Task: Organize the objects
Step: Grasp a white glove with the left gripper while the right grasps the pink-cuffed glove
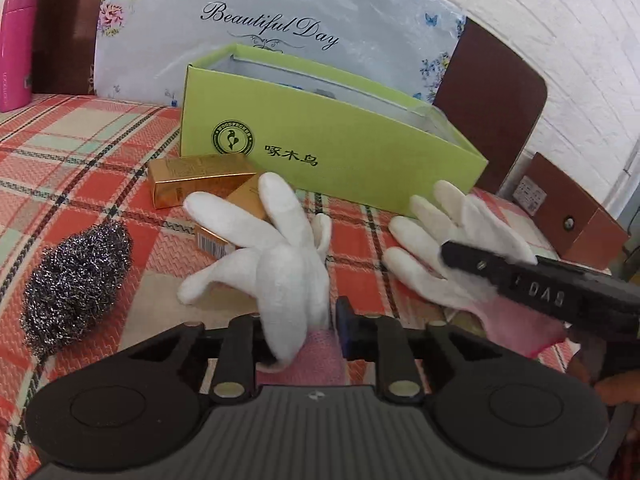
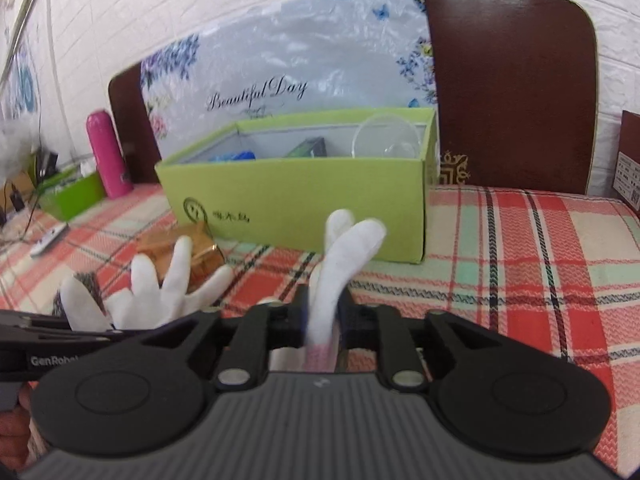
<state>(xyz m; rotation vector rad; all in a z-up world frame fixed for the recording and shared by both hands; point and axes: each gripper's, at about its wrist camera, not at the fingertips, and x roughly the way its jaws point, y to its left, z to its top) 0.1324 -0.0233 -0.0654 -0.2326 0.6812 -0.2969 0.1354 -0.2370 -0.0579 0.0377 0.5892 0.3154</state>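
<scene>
Two white gloves, one per claw: the left claw (image 1: 298,332) is closed on the left glove (image 1: 280,264), the right claw (image 2: 324,320) on the right glove (image 2: 340,264), each gripped near its pink cuff, fingers pointing ahead toward the open green box (image 1: 340,148) on the counter (image 2: 520,248). Only the right wrist view shows the box's contents; only the left shows the steel scourer (image 1: 76,276).

White gloves (image 1: 280,264) with pink cuffs, lime-green box (image 1: 328,152), gold cartons (image 1: 200,178), silver-grey scourer (image 1: 76,284), pink bottle (image 1: 16,44), red-and-mint plaid worktop (image 2: 520,248).
</scene>
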